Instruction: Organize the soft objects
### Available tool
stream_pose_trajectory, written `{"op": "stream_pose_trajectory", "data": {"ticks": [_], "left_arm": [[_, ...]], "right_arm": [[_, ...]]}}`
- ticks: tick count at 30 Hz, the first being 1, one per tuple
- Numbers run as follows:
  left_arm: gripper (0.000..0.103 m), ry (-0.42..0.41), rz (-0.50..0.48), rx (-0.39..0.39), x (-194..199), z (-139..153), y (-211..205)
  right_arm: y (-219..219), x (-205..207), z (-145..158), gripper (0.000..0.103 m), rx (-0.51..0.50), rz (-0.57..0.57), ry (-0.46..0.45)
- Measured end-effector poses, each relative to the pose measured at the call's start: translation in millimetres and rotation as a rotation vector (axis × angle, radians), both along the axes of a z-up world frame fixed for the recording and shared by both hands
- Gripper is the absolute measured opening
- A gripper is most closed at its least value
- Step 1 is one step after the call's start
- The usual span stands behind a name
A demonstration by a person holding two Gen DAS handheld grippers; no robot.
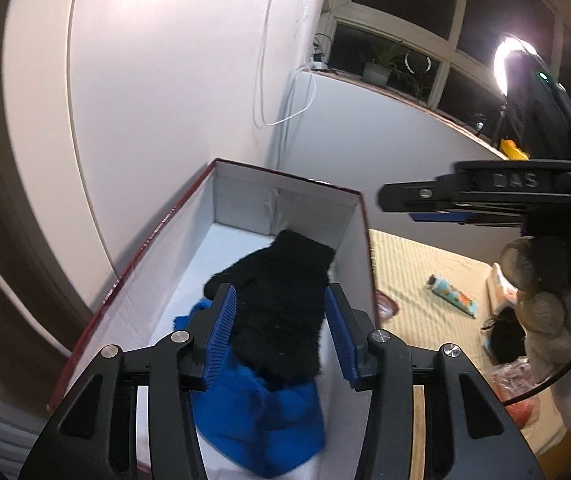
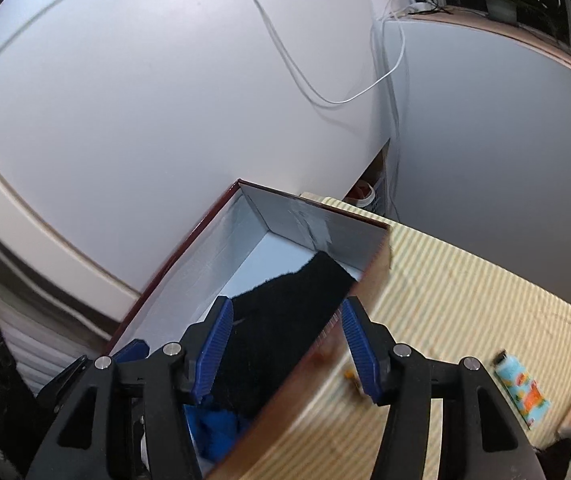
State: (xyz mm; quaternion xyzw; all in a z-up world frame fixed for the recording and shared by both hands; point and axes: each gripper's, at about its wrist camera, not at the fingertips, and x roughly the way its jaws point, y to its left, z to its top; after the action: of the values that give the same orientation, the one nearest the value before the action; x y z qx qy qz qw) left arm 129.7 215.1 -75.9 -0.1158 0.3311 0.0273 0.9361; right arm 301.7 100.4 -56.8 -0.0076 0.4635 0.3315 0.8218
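Both grippers tilt down toward an open box (image 1: 157,248) with a dark red rim and white inside walls, set against a white wall (image 1: 165,80). The left gripper (image 1: 281,336) hangs over the box's inside, its blue pads (image 1: 221,336) spread apart. A black glove (image 1: 281,300) lies in the box directly past the gap, framed by the two pads but not pinched by either. It rests partly on a blue cloth (image 1: 261,428) (crumpled, nearer the camera) on the box floor. The right gripper (image 2: 285,344) is tilted down more steeply at the box's right side. Its jaws are also spread and hold nothing. They straddle the box's right wall, the left pad over the glove, the right pad over a striped mat (image 2: 465,288) outside. In the left wrist view the right gripper shows side-on at the right edge, carried by a hand (image 1: 545,280) in a grey knit glove. On the mat, well apart from the box, lies a small patterned tube (image 1: 453,294), with bags and a dark item further right, too blurred to name.
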Motion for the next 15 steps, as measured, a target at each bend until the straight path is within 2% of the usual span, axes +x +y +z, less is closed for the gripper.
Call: {"op": "stream_pose_trajectory", "data": {"ticks": [5, 15], "left_arm": [[0.045, -0.028, -0.027, -0.008, -14, 10, -15], [0.045, -0.068, -0.118, -0.016, -39, 23, -61]], "right_arm": [[-49, -18, 13, 0.053, 0.02, -0.024, -0.033], [-173, -60, 25, 0.053, 0.125, -0.12, -0.03]]}}
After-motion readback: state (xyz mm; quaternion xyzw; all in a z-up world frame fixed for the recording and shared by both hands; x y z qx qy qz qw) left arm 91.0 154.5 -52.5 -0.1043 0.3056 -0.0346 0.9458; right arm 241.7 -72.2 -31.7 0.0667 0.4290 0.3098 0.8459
